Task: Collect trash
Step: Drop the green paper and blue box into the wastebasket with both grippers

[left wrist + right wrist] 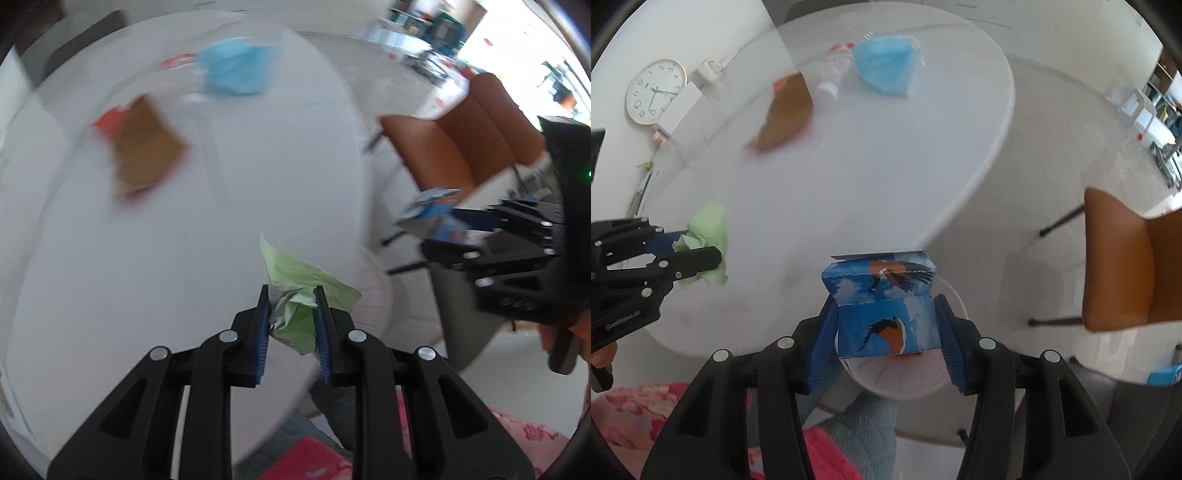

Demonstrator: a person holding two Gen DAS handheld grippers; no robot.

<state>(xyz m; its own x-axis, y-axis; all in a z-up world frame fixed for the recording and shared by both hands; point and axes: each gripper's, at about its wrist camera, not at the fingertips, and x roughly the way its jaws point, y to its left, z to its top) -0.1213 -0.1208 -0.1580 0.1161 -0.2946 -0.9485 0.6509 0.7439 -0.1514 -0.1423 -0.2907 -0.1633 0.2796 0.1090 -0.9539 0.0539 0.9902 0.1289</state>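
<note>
The left gripper (291, 314) squeezes green crumpled paper (299, 295) between its jaws, and the right gripper (886, 325) squeezes a blue carton (886, 314).

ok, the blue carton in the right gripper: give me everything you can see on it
The blue carton is a small printed cardboard box with sky, clouds and brown bird artwork. Its gable top is folded shut and flattened into a ridge. It sits upright-looking between the right gripper's jaws, pads pressing both sides, lifted off the white table, above a pale round bin.

— Left gripper (291, 314)? Pointed steeply down, jaws drawn close, clamped on something.
— And right gripper (886, 325)? Also steeply down, jaws about half apart, pads pressing something from both sides.
</note>
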